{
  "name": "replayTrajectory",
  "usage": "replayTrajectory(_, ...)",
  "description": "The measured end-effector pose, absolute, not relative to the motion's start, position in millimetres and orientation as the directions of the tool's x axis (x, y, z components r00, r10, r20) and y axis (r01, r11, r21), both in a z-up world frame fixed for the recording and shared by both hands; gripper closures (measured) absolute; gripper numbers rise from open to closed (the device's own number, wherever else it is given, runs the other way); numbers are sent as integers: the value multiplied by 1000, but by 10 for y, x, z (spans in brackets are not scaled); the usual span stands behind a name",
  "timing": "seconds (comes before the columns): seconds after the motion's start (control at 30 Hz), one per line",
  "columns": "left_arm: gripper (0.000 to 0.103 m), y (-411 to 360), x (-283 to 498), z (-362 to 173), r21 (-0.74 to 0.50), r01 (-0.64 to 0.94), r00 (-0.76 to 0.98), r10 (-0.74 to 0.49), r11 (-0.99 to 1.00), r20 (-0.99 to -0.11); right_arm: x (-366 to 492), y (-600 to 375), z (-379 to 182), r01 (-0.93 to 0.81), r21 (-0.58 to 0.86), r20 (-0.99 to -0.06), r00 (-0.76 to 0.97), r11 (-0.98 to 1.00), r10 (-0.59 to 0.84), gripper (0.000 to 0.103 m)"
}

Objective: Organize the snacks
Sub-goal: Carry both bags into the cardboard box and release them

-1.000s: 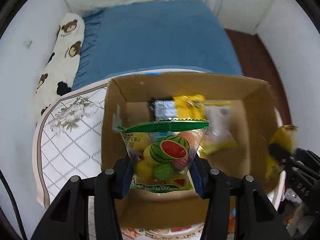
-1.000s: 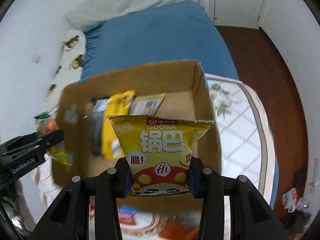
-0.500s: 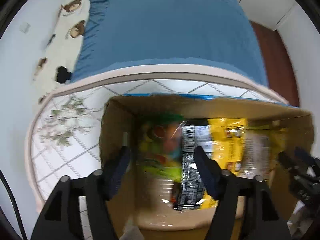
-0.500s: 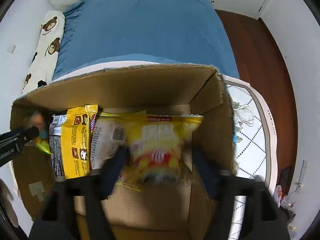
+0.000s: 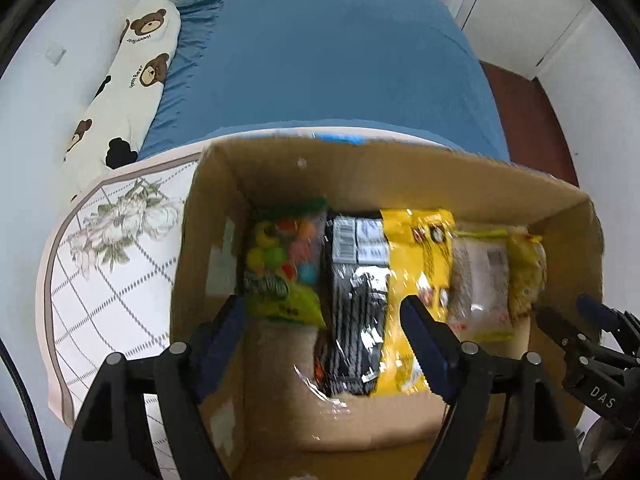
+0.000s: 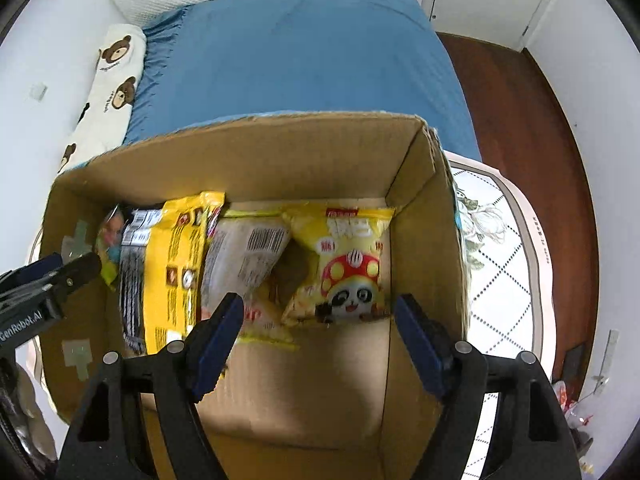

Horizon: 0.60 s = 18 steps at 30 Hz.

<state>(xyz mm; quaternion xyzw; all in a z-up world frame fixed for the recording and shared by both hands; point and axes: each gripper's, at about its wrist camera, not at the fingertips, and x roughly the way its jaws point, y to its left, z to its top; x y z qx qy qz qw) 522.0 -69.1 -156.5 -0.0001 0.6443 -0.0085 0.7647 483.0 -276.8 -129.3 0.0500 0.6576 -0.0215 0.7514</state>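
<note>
Snack bags (image 6: 344, 264) released into box (image 6: 248, 152), jaws now empty

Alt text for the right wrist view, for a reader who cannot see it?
An open right claw hangs over a cardboard box holding a row of snack bags, a yellow panda bag at the right end. The left claw reaches in at left.

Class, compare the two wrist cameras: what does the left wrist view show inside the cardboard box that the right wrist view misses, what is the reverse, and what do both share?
Left wrist only: the clear fruit-candy bag with green trim in full. Right wrist only: the yellow panda-and-mushroom snack bag's printed front. Both: the brown cardboard box, the black foil packet, the yellow packet beside it, and the blue bed.
</note>
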Motion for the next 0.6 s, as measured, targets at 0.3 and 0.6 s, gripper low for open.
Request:
replayTrajectory(0.3, 25, -850, 4600, -1224, -7, 30, 297, -16, 1000, -955, 4305, -2611, -987, 68, 84, -975, 210, 994, 68, 23)
replayTrajectory(0.6, 25, -894, 3996, -722, -15, 35, 417, -28, 999, -909, 3774, -2506, -471, 32, 84, -941, 332, 996, 69, 23)
